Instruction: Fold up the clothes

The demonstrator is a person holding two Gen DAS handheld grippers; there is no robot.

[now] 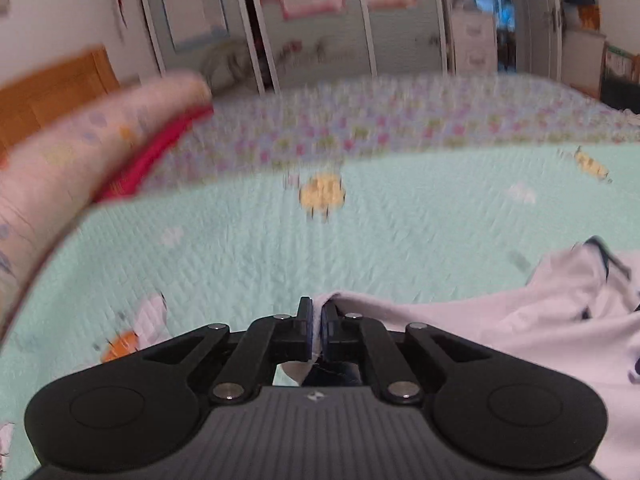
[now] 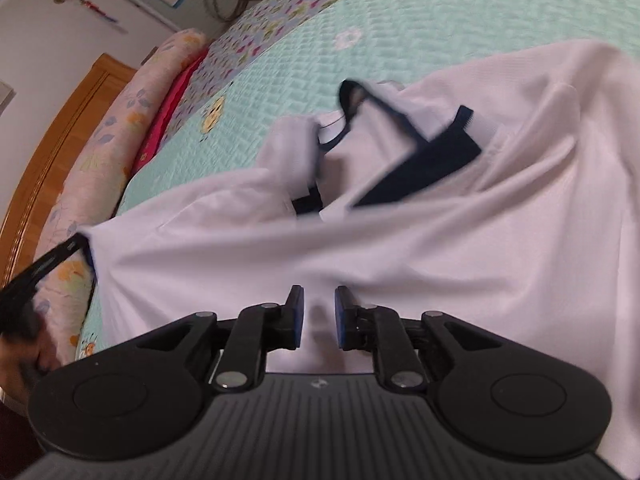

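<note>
Pinching a thin edge of the white shirt (image 2: 400, 240), rumpled on the bed (image 1: 280, 248) near the pillow (image 2: 120, 120), left gripper (image 1: 316, 326) jaws clamp cloth while right gripper (image 2: 319, 316) jaws stand apart above it; slight hold may slip under tension.

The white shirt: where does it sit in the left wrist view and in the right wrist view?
Left wrist: the white shirt fills the lower right; one edge is pinched in the left gripper.
Right wrist: the shirt spans the centre and right, navy collar up; the right gripper is open over it, and the left gripper holds its left corner.
Shared landmark: the mint bedspread.
</note>
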